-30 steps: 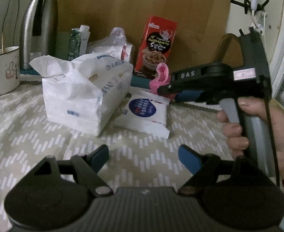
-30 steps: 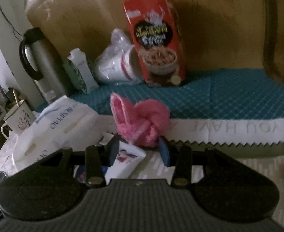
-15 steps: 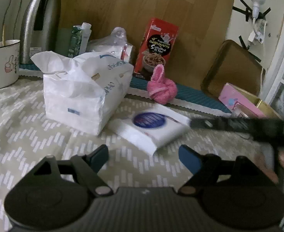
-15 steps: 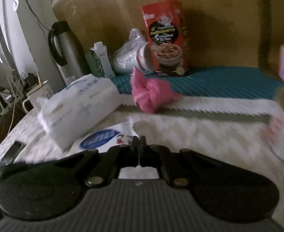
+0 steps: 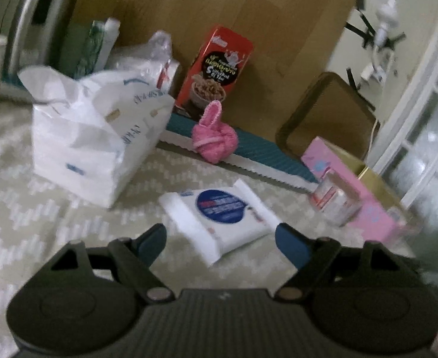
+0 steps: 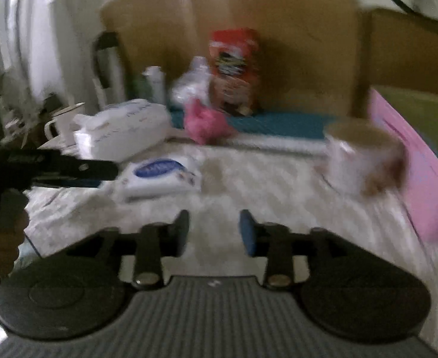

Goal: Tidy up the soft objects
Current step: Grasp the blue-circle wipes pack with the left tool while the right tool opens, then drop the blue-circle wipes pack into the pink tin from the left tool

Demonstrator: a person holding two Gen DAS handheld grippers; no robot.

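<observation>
Soft objects are counted as three on the patterned tablecloth [image 5: 24,208]. One white tissue pack [image 5: 96,137], the largest, is stood at the left with a sheet pulled up from its top, probably left ready for use. One flat wipes pouch [image 5: 219,217] is laid label-up just ahead of the left gripper [image 5: 220,240], whose fingers are spread wide on either side of its near edge without touching it, apparently lined up for a grasp. One pink knotted cloth [image 5: 216,140] is set at the seam where the teal mat [image 5: 263,152] begins, just in front of one red cereal box [image 5: 216,71].

The right gripper [image 6: 214,231] is held over bare cloth with its fingers partly apart, having just been opening, and nothing is seen between them. One cup [image 6: 362,161] is stood beside one pink box [image 6: 413,161] at the right, well apart from the soft items.
</observation>
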